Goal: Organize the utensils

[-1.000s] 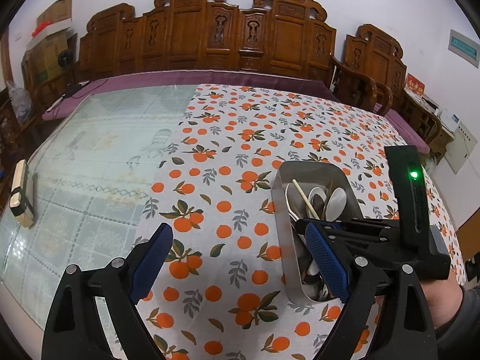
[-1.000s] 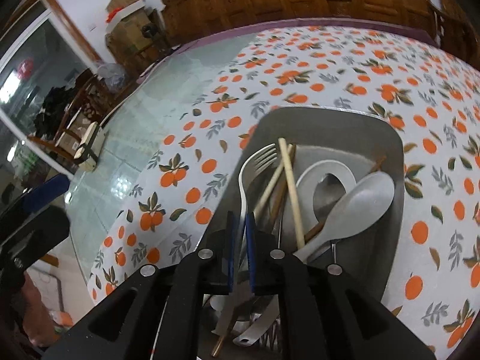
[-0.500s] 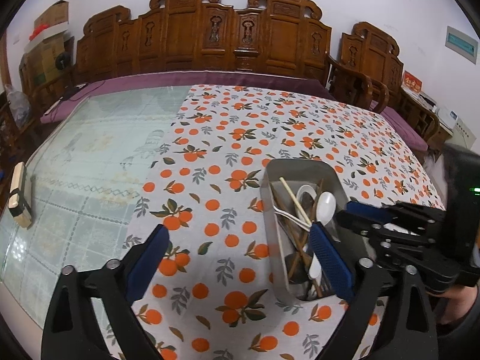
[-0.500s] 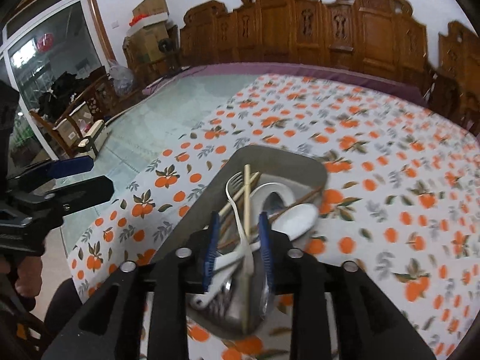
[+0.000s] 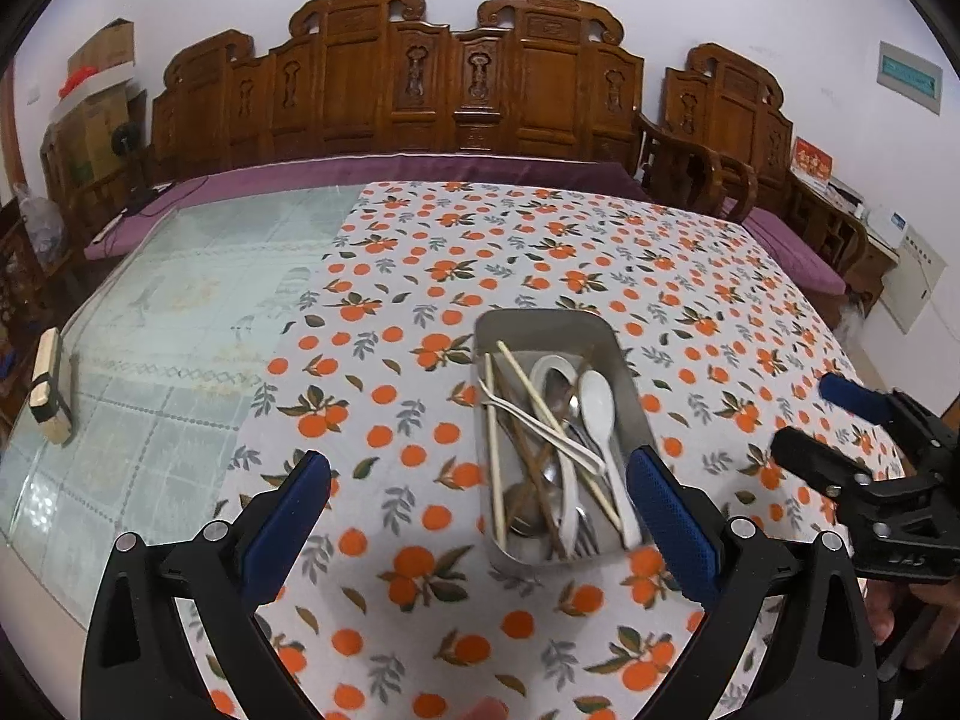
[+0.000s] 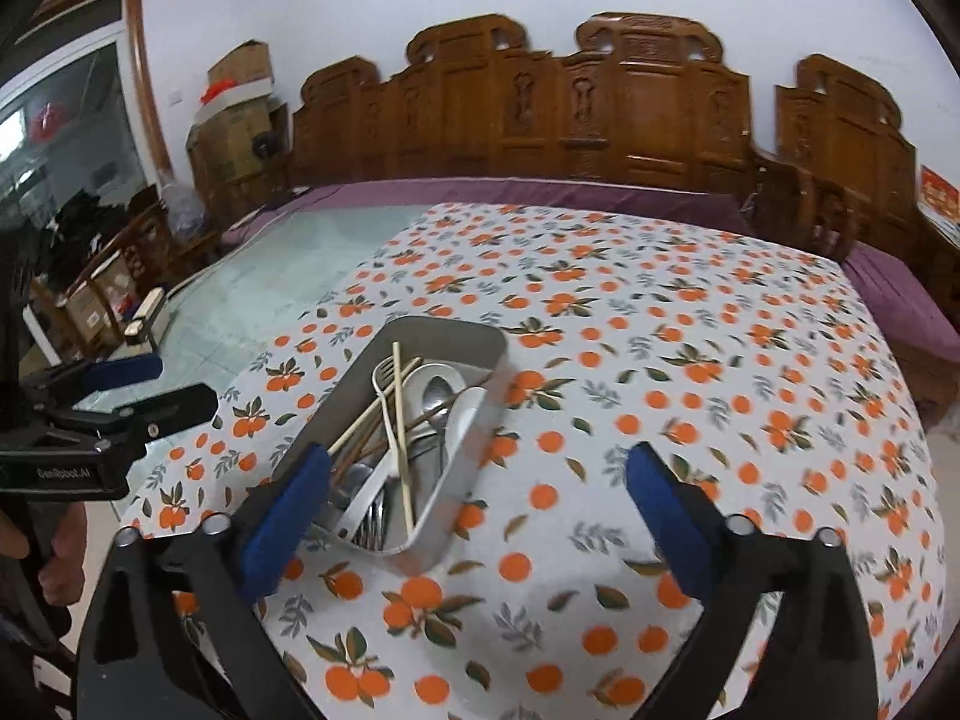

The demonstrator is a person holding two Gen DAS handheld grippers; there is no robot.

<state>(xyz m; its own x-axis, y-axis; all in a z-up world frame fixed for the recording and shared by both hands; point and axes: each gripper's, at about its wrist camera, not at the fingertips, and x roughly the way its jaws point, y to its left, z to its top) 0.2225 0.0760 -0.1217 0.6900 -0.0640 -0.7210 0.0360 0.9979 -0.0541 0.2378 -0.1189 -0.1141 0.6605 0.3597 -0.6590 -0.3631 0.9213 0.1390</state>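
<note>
The left hand-held gripper (image 5: 477,510) hangs wide and empty above the counter (image 5: 420,276). The utensils (image 5: 552,438) lie jumbled together in the metal tray (image 5: 543,321). The right hand-held gripper (image 6: 477,507) gapes wide, empty. Gathering looks finished; sorting, if wanted, remains.

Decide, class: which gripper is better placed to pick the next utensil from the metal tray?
Left, probably. The left gripper is open with the metal tray just inside its right finger; the right gripper, also open, sits right of it.
</note>
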